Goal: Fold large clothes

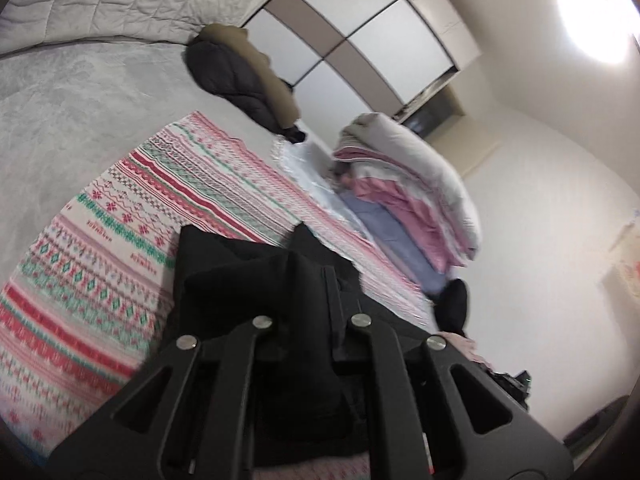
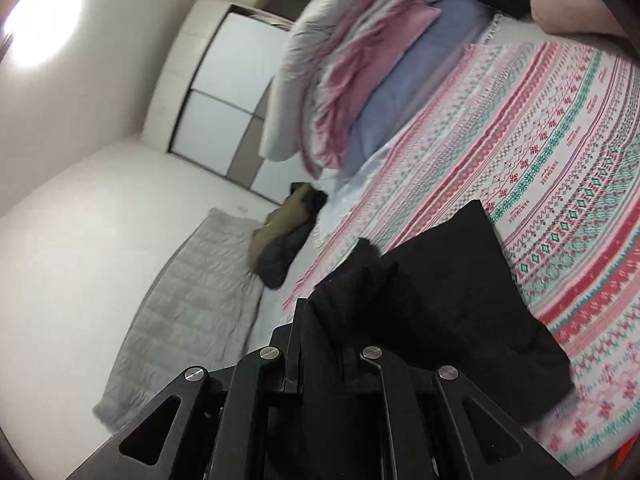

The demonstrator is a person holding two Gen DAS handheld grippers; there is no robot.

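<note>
At the bottom of both frames, each gripper, left (image 1: 308, 276) and right (image 2: 332, 312), pinches the black garment (image 2: 460, 300). It hangs lifted over the blanket (image 2: 560, 140). Next, lay it flat.

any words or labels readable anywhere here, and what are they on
"HANDMADE": small red letters repeated in the pattern bands of the patterned blanket, blurred, so this is a likely reading only.
Same red lettering on the blanket in the left wrist view: too blurred to read.
Black garment, both grippers, wardrobe: no text visible.

Small repeated red lettering woven into the patterned blanket (image 2: 560, 152), too blurred to read; no other text
</note>
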